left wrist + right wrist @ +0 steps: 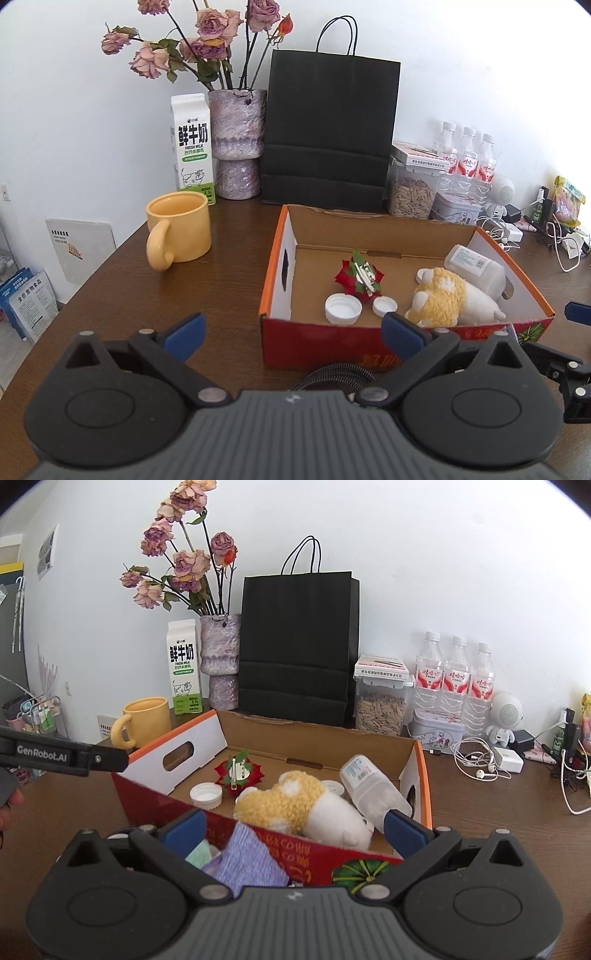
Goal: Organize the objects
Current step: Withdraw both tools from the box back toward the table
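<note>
An open cardboard box with red printed sides (369, 236) sits on the dark wooden table (147, 295) — holding a yellow-and-white plush toy (450, 295), white plastic bottle (476, 264), two white caps (342, 308) and a red flower clip (358, 277). The left gripper (293, 332) stands wide and empty before it; the right gripper (293, 829) is spread too, with a purple knitted cloth (251, 860) lying between its fingers — gripped or not, I cannot tell.

Left gripper (293, 334): jaws spread wide, blue pads well apart, nothing between them; held level and low. Blue pad (186, 336) on the left side, second pad at the right. Seen from the right wrist view as a black arm entering from the left edge (62, 757), a fingertip of the holding hand (9, 805) just visible beneath it.

Right gripper (293, 829): jaws likewise spread wide, pads apart, gripping nothing. Seen from the left wrist view at the right edge (576, 332), just beside the left gripper.
</note>
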`<state>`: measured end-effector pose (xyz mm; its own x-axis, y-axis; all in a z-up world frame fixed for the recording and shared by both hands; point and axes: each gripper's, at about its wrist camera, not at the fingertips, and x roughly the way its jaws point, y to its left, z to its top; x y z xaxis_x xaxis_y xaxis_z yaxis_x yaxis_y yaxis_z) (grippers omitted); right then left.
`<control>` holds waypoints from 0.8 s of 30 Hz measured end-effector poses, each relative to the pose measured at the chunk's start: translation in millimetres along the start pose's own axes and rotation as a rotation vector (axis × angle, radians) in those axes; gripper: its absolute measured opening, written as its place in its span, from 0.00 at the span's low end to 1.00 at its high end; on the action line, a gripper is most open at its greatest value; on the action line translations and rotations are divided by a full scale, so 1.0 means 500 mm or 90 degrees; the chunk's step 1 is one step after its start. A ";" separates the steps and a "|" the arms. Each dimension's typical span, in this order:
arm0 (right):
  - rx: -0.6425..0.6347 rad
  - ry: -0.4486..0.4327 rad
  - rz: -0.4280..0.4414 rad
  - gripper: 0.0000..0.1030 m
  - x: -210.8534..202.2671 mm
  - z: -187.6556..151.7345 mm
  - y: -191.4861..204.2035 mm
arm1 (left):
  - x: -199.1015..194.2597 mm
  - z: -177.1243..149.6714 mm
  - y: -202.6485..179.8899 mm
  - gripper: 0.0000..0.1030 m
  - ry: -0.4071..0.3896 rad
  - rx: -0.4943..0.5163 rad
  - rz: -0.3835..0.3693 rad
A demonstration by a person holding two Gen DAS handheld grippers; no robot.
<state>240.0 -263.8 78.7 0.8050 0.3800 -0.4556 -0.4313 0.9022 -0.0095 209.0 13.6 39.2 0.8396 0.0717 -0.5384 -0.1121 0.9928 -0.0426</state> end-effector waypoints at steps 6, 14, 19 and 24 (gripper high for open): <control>0.007 0.016 -0.004 1.00 -0.044 -0.043 0.006 | -0.042 -0.044 0.029 1.00 0.013 -0.006 0.024; 0.015 0.036 -0.007 1.00 -0.077 -0.089 0.005 | -0.058 -0.106 0.056 1.00 0.056 -0.004 0.039; 0.018 0.049 -0.008 1.00 -0.085 -0.107 0.004 | -0.049 -0.139 0.057 1.00 0.084 0.006 0.034; 0.024 0.061 -0.005 1.00 -0.081 -0.120 0.004 | -0.046 -0.151 0.040 1.00 0.092 0.024 0.016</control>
<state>182.1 -289.7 43.6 0.7649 0.3539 -0.5383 -0.4085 0.9125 0.0194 147.6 24.5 -12.7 0.7512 0.0843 -0.6546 -0.1096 0.9940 0.0022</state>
